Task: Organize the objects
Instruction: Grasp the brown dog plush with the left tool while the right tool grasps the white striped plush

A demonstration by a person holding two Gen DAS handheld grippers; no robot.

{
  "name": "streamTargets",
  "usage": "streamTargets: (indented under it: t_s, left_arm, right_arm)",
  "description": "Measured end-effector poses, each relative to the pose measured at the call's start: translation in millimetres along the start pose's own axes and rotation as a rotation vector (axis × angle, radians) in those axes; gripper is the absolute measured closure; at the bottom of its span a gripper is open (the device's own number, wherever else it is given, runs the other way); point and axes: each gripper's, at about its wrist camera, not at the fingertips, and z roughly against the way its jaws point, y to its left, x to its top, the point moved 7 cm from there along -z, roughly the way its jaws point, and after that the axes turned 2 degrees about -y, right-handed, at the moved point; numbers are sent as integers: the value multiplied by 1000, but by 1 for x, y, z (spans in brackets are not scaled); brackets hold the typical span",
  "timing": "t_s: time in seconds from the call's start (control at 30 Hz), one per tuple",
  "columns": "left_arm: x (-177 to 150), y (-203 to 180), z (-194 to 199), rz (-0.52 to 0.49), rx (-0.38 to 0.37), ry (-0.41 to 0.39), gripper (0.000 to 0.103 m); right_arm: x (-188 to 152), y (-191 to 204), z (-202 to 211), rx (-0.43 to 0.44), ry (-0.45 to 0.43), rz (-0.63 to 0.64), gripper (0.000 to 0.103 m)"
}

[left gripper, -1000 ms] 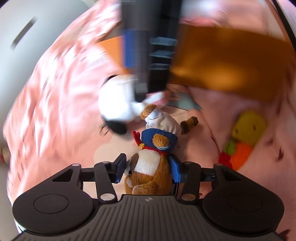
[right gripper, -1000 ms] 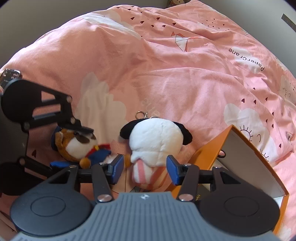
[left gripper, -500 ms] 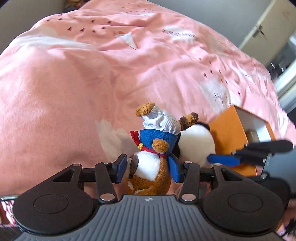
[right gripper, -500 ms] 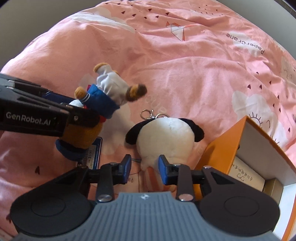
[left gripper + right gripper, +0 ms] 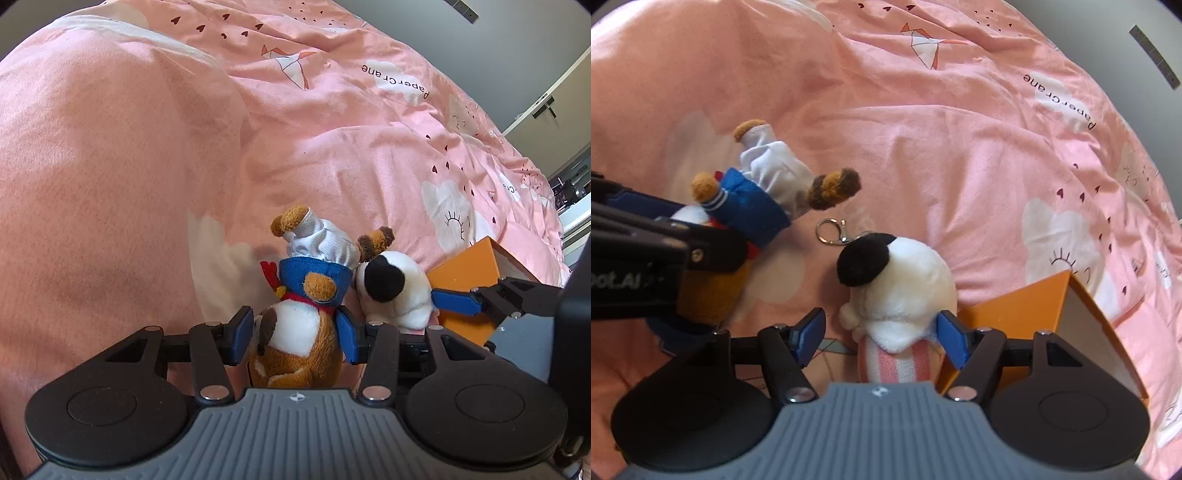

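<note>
your left tool [image 5: 295, 334] clamps the brown plush dog [image 5: 299, 332]; your right tool [image 5: 881, 334], just opened wide, straddles the white plush [image 5: 897, 291] on the bed beside the orange box [image 5: 1015, 310]. close off-centre and it could squirt out.

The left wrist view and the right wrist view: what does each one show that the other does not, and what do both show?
Only the left wrist view shows the brown dog plush's white belly and a door frame. Only the right wrist view shows the key ring and the white plush's pink striped clothes. Both show the two plush toys, the orange box and the pink quilt.
</note>
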Motion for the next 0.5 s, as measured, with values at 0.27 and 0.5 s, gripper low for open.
streamTargets:
  t_s: [0.27,0.5]
  left_arm:
    - [-6,-2,-4,-6,23,-15,48]
    - [-8,-4,3,-10,11,-38,48]
  right_arm:
    - [9,-2,-18,-90,33,61,36]
    - [5,-10,4,-79,-41,8,44]
